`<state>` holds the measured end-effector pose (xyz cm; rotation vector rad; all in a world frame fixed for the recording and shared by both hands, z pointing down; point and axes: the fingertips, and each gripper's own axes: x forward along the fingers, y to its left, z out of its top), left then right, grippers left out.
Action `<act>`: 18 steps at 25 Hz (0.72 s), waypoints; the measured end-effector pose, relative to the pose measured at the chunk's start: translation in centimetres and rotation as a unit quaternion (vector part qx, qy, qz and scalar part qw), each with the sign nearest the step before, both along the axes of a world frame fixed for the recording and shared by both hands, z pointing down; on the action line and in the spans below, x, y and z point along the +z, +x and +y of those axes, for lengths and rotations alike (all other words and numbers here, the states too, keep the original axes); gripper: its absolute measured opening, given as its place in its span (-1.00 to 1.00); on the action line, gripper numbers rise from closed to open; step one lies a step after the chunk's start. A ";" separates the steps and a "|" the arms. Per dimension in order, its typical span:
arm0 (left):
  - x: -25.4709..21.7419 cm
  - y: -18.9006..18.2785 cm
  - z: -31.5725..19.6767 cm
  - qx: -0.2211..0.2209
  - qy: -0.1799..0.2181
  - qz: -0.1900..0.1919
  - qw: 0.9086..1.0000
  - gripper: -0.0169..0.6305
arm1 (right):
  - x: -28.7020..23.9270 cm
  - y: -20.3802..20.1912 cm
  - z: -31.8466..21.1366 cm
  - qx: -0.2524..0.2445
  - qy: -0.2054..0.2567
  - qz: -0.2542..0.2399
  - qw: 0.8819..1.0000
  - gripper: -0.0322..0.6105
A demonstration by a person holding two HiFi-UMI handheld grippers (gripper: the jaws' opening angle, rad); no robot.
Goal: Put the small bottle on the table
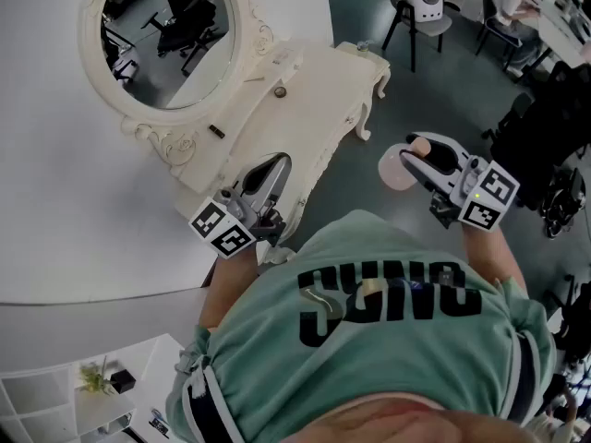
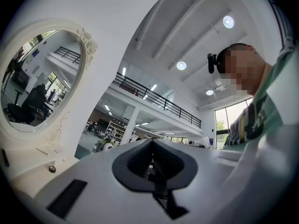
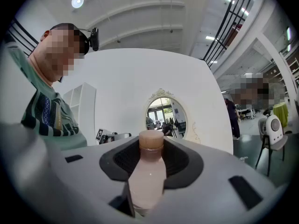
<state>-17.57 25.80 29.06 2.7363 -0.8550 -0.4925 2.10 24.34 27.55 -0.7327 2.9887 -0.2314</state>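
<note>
The right gripper (image 1: 423, 158), held out in front of the person's green T-shirt (image 1: 388, 340) with black lettering, has its jaws closed part-way on a small pale pink bottle with a tan cap (image 3: 148, 171). In the right gripper view the bottle lies lengthwise between the dark ribbed pads, which press on its sides, and its cap reaches out toward the jaw tips. In the head view the bottle pokes out past the tips as a pale rounded shape. It hangs over the dark grey-green floor (image 1: 369, 183), to the right of the cream ornate dressing table (image 1: 319, 81) and clear of it, so it is not on the table yet. The left gripper (image 1: 275, 169) hangs just off the near edge of the table and points toward it. In the left gripper view its jaws are closed together, the dark pads meet in a thin line, and nothing is between them. The table stands against a white wall panel (image 1: 55, 183) and carries an oval mirror in a carved cream frame (image 1: 166, 35). A small dark round knob (image 1: 279, 91) and a short dark object (image 1: 216, 131) lie on the tabletop, well apart from both grippers. Farther back on the floor, beyond the table's curved leg, stands a dark-legged chair (image 1: 420, 21) with a rounded white object on its seat.
</note>
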 end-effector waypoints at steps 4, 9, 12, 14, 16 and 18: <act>0.0 -0.1 0.2 0.000 0.000 0.001 1.000 -0.95 | -0.1 -0.1 0.1 -0.002 0.002 0.000 1.000 -0.50; 0.0 -0.1 0.3 -0.001 -0.004 0.003 1.000 -0.95 | -0.2 0.0 0.3 -0.003 0.002 -0.002 1.000 -0.50; 0.0 0.0 0.4 -0.001 -0.004 0.004 1.000 -0.95 | -0.2 0.1 0.3 -0.004 0.003 -0.002 1.000 -0.50; 0.1 0.0 0.4 -0.001 -0.006 0.004 1.000 -0.95 | -0.2 0.2 0.3 -0.004 0.002 -0.001 1.000 -0.50; 0.1 0.4 0.5 -0.002 -0.007 0.002 1.000 -0.95 | -0.2 0.5 0.4 -0.006 0.000 -0.003 1.000 -0.50; 0.0 1.0 0.6 -0.003 -0.007 -0.001 1.000 -0.95 | -0.3 1.0 0.7 -0.010 -0.001 -0.005 1.000 -0.50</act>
